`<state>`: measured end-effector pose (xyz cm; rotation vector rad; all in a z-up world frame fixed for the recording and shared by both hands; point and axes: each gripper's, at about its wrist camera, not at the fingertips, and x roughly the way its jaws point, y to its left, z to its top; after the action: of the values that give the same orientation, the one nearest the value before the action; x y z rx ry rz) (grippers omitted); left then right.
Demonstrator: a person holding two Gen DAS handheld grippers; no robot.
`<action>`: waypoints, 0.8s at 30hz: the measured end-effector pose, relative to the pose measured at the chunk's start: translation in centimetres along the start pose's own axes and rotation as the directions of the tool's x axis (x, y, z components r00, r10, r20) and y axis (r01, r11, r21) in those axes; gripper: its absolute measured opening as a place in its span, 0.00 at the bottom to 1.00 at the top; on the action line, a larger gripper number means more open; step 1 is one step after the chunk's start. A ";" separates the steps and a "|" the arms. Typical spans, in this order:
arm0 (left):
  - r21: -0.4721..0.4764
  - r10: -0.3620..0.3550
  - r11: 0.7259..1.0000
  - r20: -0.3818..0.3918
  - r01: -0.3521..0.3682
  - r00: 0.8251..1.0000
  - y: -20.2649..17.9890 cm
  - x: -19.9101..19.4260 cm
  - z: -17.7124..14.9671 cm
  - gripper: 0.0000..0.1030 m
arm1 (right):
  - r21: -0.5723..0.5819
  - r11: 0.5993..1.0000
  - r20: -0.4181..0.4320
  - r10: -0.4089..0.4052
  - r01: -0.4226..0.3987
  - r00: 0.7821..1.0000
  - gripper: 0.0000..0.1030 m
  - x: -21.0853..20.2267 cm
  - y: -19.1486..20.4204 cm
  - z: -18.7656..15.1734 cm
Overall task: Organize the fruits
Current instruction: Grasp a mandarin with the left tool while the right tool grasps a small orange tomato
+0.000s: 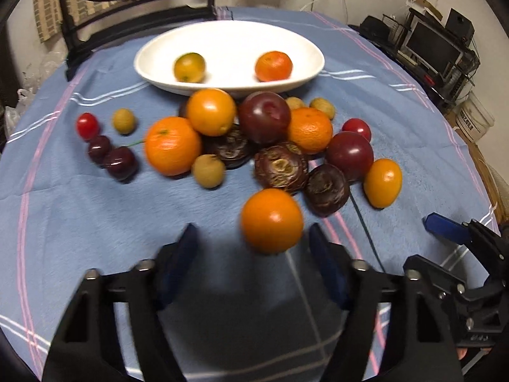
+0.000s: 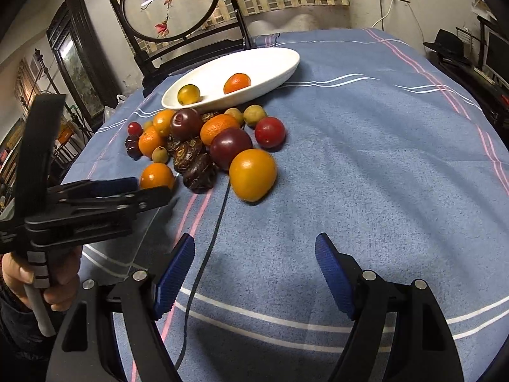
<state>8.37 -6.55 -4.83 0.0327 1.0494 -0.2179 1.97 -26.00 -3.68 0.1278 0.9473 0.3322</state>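
Observation:
A white oval dish (image 1: pixel 305 63) (image 2: pixel 286 63) holds a yellow-green citrus (image 1: pixel 189 67) and a small orange (image 1: pixel 273 66). In front of it lies a pile of oranges, dark plums, brown chestnut-like fruits, longans and cherry tomatoes on the blue cloth. My left gripper (image 1: pixel 254 238) is open, with the nearest orange (image 1: pixel 271 220) (image 2: pixel 156 175) just ahead between its fingertips, not gripped. My right gripper (image 2: pixel 254 248) is open and empty, short of a large orange (image 2: pixel 253 174). Each gripper also shows in the other view: the right (image 1: pixel 445 229), the left (image 2: pixel 127 187).
A thin black cable (image 2: pixel 210 248) runs across the cloth toward the pile. A dark chair with a round embroidered panel (image 2: pixel 171 3) stands behind the table. Shelves with a monitor (image 1: pixel 432 44) are at the right.

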 end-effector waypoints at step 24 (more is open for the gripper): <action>-0.024 0.021 1.000 0.101 -0.019 0.995 4.1 -4.3 -0.7 0.37 | -0.160 0.978 -0.062 -0.142 0.131 0.988 0.57 5.1 2.2 4.7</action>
<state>6.46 -1.78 -1.77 0.0109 0.9506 -0.1874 8.01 -22.03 -4.39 -0.0926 0.9936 0.2838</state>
